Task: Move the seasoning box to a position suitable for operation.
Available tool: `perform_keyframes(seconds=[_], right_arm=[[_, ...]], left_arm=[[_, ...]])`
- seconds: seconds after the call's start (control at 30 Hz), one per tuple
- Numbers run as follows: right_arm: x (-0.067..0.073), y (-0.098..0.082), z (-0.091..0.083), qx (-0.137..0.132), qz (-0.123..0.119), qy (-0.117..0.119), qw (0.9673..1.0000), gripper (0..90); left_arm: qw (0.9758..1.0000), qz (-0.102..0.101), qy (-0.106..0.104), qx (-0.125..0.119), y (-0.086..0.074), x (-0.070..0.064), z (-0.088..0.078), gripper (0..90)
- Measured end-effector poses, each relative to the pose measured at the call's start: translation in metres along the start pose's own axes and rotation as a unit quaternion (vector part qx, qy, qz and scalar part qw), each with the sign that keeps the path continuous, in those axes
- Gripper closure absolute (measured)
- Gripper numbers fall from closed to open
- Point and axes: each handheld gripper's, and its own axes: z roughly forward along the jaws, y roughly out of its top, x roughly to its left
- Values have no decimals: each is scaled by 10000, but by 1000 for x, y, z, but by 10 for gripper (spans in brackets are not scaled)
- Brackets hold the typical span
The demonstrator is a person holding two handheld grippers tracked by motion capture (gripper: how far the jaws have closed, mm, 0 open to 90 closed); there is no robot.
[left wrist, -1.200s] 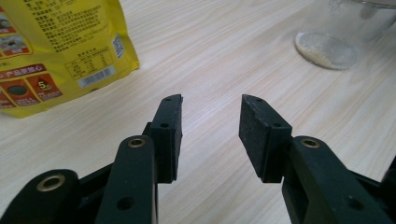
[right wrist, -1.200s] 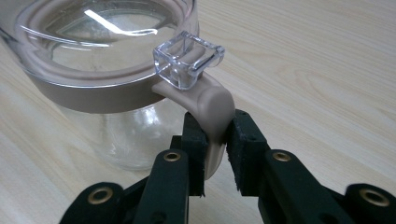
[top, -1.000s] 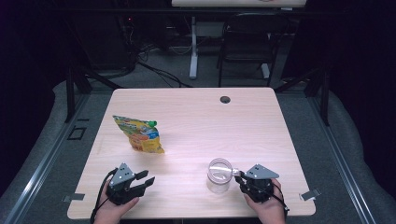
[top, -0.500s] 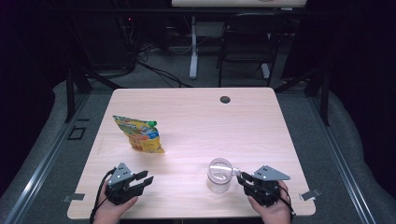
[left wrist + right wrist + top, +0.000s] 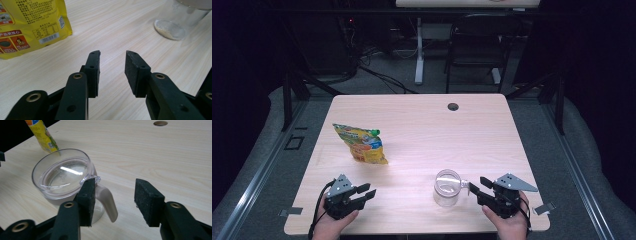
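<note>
A clear glass mug (image 5: 446, 187) stands upright near the table's front edge; it also appears in the right gripper view (image 5: 62, 173) and the left gripper view (image 5: 175, 22). My right gripper (image 5: 477, 183) sits just right of it, and its jaws have just been opening. They now stand open (image 5: 115, 181), with the mug's handle (image 5: 106, 197) between them, close beside the left pad. A yellow snack bag (image 5: 362, 145) lies at the left (image 5: 30, 22). My left gripper (image 5: 371, 191) rests near the front left, and its jaws have just been opening slightly (image 5: 113, 53) over bare wood.
The light wooden table (image 5: 422, 130) has a round cable hole (image 5: 453, 106) at the back. Behind it stand a dark chair (image 5: 474, 50) and a white desk leg (image 5: 419, 55), with cables on the floor. The bag's edge (image 5: 43, 135) rises beyond the mug.
My right gripper's jaws have spread wide, and the hand has drawn slightly up and to the right of the mug. The mug, the bag and the left hand stay put.
</note>
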Motion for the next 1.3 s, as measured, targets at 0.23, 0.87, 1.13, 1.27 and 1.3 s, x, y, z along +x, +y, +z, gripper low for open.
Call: perform_keyframes(seconds=[0.23,0.87,1.13,1.27,1.3], right_arm=[[-2,4,4,68,136,-4,9999,419],[16,20,7,17,218,29,9998,785],[18,17,11,72,212,53,9997,801],[17,16,12,109,208,74,9997,802],[17,16,12,98,228,98,9996,803]], left_arm=[[9995,-306,-85,-87,5,2,6,502],[9974,85,-711,-78,46,-42,51,620],[9961,233,-854,-51,56,-57,66,696],[9955,345,-879,-98,60,-61,70,733],[9955,351,-872,-111,61,-62,70,743]])
